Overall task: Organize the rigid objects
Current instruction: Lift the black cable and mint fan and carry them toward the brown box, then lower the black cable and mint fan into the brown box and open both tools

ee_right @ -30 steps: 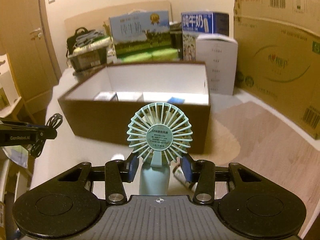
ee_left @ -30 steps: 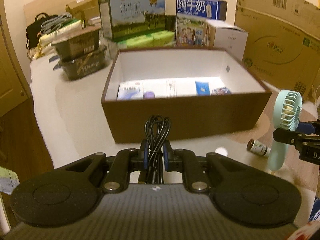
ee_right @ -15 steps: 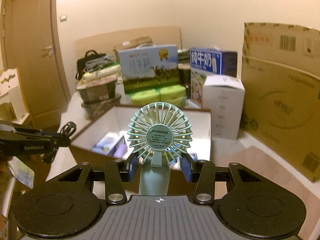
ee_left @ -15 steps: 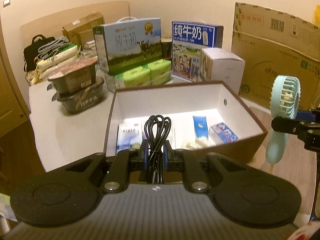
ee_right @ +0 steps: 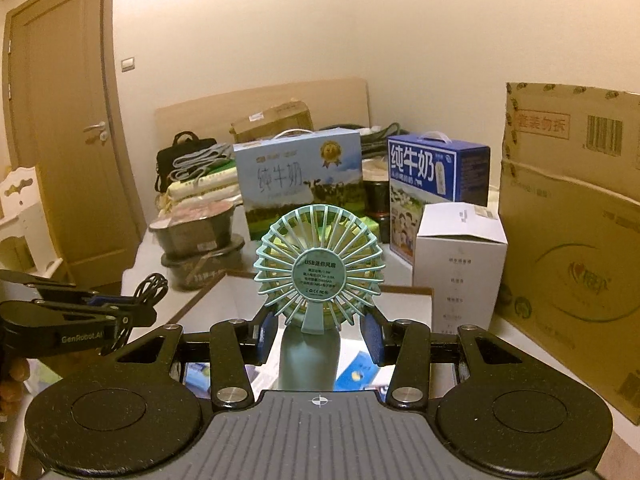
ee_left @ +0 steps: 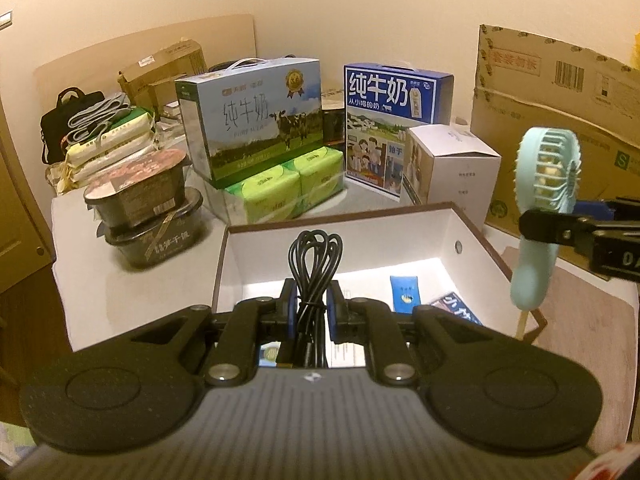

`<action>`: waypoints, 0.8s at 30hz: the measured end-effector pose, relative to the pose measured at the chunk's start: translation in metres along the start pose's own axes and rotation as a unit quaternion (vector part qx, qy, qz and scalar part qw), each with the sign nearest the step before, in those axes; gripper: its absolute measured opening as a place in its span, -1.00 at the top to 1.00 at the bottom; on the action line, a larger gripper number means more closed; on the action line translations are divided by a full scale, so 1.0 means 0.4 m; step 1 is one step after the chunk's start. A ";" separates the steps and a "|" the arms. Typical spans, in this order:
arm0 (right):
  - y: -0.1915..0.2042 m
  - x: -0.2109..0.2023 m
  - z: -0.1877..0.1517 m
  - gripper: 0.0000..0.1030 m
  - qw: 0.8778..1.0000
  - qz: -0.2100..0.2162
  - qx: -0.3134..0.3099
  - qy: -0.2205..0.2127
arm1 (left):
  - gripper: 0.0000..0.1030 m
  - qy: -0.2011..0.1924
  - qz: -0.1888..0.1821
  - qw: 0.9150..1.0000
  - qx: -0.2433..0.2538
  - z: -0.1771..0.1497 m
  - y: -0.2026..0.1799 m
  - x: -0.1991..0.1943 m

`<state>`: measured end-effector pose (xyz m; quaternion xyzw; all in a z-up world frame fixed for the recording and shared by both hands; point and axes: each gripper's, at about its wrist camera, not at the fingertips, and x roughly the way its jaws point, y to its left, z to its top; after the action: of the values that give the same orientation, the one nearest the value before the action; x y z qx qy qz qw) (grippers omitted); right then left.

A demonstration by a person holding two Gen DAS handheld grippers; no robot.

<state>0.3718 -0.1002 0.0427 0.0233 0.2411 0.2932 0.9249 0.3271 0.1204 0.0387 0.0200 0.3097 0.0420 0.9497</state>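
My left gripper [ee_left: 312, 304] is shut on a coiled black USB cable [ee_left: 315, 256] and holds it above the near left part of the open brown box [ee_left: 476, 232]. My right gripper [ee_right: 318, 332] is shut on the handle of a mint handheld fan [ee_right: 318, 264], upright, above the box's near right corner; the fan also shows in the left wrist view [ee_left: 544, 184]. Inside the box lie a blue tube [ee_left: 405, 294], a blue packet [ee_left: 458, 308] and white cartons.
Behind the box stand two milk cartons [ee_left: 256, 120] [ee_left: 390, 120], green tissue packs [ee_left: 280, 188], a white box [ee_left: 456, 164], stacked black bowls [ee_left: 148, 208] and a large cardboard box [ee_left: 560, 112]. A door [ee_right: 68, 140] is at the left.
Both grippers have risen and moved forward over the brown box, carrying the cable and the fan. The box now sits lower and closer in both views.
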 end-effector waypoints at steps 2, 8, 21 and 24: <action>-0.006 0.022 0.007 0.12 1.000 -0.004 -0.001 0.001 | 0.73 0.001 0.002 1.000 0.002 0.014 -0.002 0.017; -0.014 0.089 0.017 0.12 1.000 -0.018 -0.012 0.009 | 0.73 0.004 0.004 1.000 0.001 0.047 0.003 0.064; -0.032 0.201 -0.025 0.12 0.998 -0.024 -0.014 0.055 | 0.73 0.044 0.008 0.999 -0.017 0.031 0.017 0.190; -0.033 0.228 -0.040 0.12 0.997 -0.026 -0.016 0.066 | 0.73 0.058 0.007 0.998 -0.025 0.017 0.026 0.222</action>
<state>0.4364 -0.0621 -0.0131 -0.0175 0.2977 0.2742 0.9143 0.4017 0.1389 -0.0072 -0.0043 0.3628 0.0572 0.9301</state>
